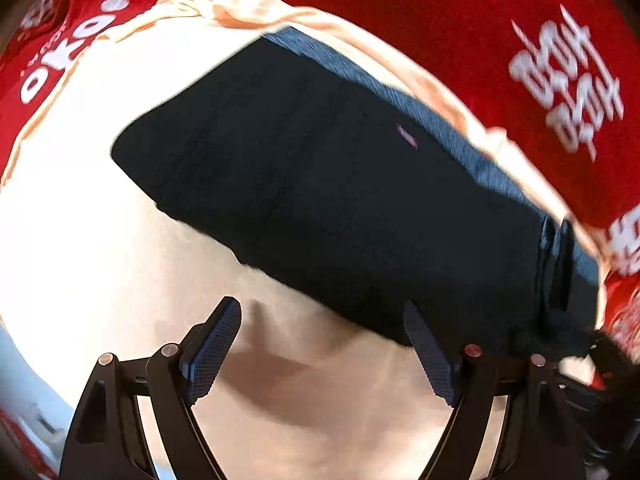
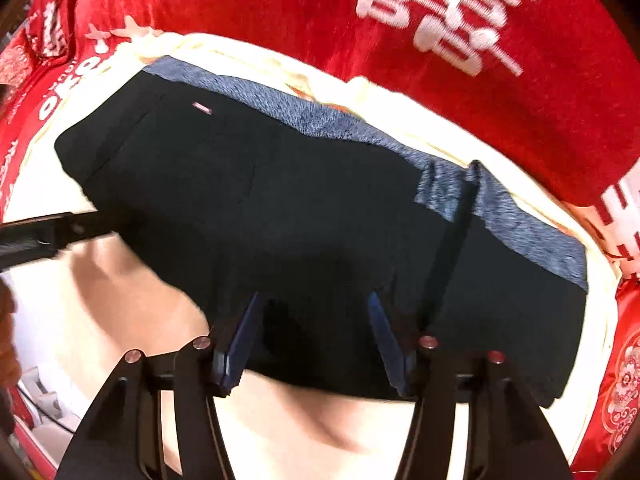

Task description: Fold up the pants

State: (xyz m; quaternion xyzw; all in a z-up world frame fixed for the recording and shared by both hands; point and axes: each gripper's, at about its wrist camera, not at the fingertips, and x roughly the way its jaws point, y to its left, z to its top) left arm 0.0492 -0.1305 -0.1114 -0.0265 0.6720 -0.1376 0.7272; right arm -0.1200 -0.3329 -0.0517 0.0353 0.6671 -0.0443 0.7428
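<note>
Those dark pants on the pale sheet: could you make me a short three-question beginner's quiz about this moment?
1. True or false: the pants lie folded into a flat block on the sheet.
2. What colour is the blanket beyond the sheet? A green, B red, C grey.
3. Fill in: the left gripper hovers with its fingers ____.

Key: 1 true; 2 B; 3 open, with nothing between them.

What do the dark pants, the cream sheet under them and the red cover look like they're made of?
Pants: matte black woven cloth outside; the blue-grey inner face looks fuzzy, likely fleece. Cream sheet: smooth, soft fabric that creases; fibre unclear. Red cover: slightly shiny, velvety fabric with white lettering.
</note>
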